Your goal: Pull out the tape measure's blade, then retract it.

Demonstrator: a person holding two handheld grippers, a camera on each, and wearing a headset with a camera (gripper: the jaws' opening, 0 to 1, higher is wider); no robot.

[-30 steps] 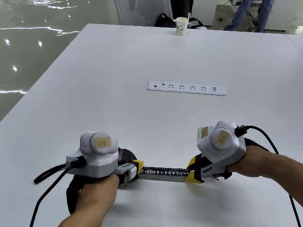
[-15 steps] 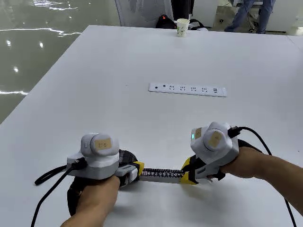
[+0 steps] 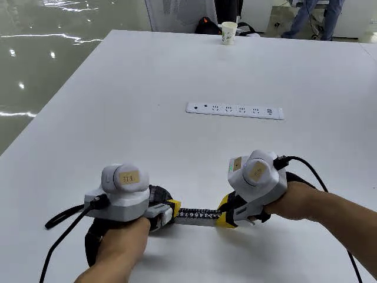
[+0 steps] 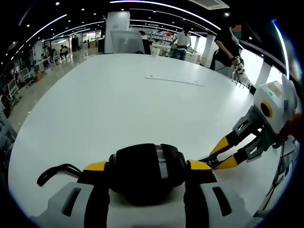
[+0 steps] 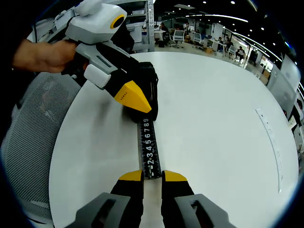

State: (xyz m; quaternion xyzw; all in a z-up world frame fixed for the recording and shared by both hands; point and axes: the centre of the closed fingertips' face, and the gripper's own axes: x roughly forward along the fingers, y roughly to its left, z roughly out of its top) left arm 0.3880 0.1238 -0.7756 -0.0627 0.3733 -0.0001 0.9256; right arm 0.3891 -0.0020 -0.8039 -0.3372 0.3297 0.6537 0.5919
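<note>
A black tape measure case [image 3: 156,197] rests on the white table [image 3: 177,88], and my left gripper [image 3: 165,213] is shut on it. Its black blade [image 3: 197,215] runs a short way to the right. My right gripper [image 3: 224,213] is shut on the blade's end. In the left gripper view the case [image 4: 147,171] sits between my yellow-tipped jaws, with the right gripper [image 4: 223,154] off to the right. In the right gripper view the numbered blade [image 5: 147,147] leads from my right gripper [image 5: 153,176] up to the case [image 5: 148,90] held by the left gripper [image 5: 128,95].
A white power strip [image 3: 234,110] lies mid-table. A paper cup [image 3: 227,33] stands at the far edge. The case's black strap [image 3: 59,217] trails left. A mesh chair [image 5: 33,133] stands beside the table, and a person [image 3: 306,15] stands beyond it.
My right gripper has moved left toward the case with the blade's end, so the exposed blade is shorter. The left gripper and case have stayed in place.
</note>
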